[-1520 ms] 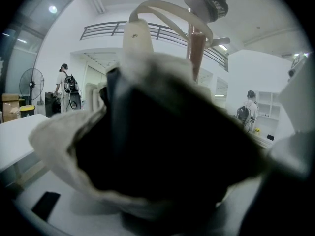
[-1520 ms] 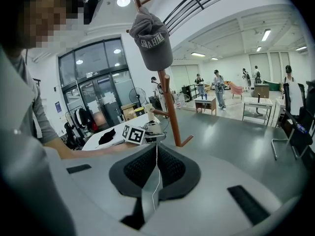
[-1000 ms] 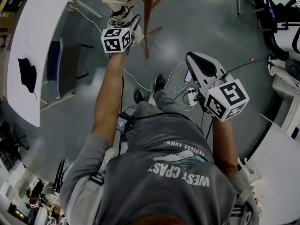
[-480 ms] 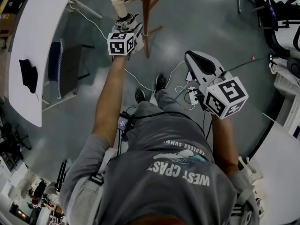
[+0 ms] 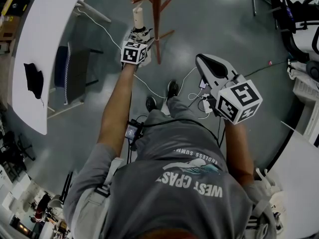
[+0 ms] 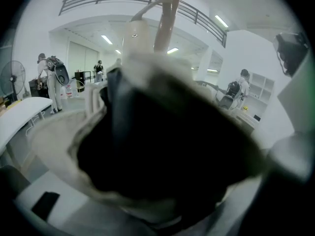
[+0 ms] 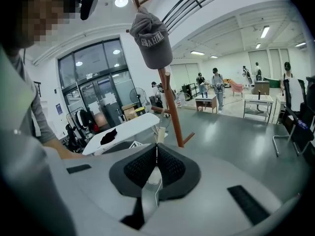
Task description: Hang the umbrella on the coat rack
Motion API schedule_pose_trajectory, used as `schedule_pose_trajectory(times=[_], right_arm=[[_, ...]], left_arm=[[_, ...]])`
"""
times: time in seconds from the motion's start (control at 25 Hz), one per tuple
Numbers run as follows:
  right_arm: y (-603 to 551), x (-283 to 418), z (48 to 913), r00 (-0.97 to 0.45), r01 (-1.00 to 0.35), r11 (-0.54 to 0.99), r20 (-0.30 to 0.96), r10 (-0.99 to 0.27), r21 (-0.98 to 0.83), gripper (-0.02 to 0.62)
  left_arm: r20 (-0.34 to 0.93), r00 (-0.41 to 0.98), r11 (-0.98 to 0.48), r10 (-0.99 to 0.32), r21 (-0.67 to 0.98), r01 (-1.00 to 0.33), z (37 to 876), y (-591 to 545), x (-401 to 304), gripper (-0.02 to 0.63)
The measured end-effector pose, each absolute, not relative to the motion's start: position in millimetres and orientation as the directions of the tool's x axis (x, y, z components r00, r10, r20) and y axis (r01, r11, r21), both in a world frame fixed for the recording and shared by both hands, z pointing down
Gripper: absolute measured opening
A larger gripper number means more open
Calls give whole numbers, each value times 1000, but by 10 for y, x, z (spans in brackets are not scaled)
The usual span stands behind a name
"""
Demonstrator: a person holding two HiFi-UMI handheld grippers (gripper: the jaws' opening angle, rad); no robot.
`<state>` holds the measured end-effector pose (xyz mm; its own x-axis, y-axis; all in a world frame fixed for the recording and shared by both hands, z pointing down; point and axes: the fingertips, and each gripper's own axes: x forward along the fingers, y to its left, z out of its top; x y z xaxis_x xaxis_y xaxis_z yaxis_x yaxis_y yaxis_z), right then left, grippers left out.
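Note:
My left gripper (image 5: 137, 40) is shut on the folded dark umbrella (image 5: 139, 34), which fills the left gripper view (image 6: 162, 146) and hides the jaws there. Its beige handle (image 5: 138, 17) sticks up just left of the red-brown coat rack pole (image 5: 157, 19), close to a lower peg; whether they touch I cannot tell. A grey cap (image 7: 152, 33) hangs on the coat rack (image 7: 172, 107) at the top. My right gripper (image 5: 213, 69) is held back at the right, shut, its pads (image 7: 165, 166) pressed together with nothing between them.
A white table (image 5: 40, 44) with a black item (image 5: 34, 78) stands at the left, a chair (image 5: 65, 73) beside it. Cables (image 5: 192, 91) lie on the grey floor by the person's feet. Office chairs (image 5: 299, 19) crowd the right; another white table (image 5: 299, 173) is lower right.
The left gripper has sunk and shifted right with the umbrella, bringing the handle nearer the rack pole and more upright. The right gripper has not moved.

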<state>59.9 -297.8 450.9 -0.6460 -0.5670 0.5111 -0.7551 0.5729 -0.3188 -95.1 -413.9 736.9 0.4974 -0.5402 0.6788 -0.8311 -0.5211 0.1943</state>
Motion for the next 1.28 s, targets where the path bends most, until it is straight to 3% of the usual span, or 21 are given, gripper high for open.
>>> schedule_pose_trajectory(times=[0.76,1.08,1.28], right_arm=[[-2748,675,4316,-628,-776,547,459,-628,-314,29],[-2631,708,4150,-619,-785,539,427,-659,-307,31],[-2544,691,4038,-613,-790,535,395,-684,-300,29]], left_arm=[[809,437,-633,-393,107,-767,7464,-3839,-1006,367],[766,453,-636,-456,76,-768,6930,-3928,-1137,364],[674,474,-616,-567,36,-787,6266,-3906,-1359,268]])
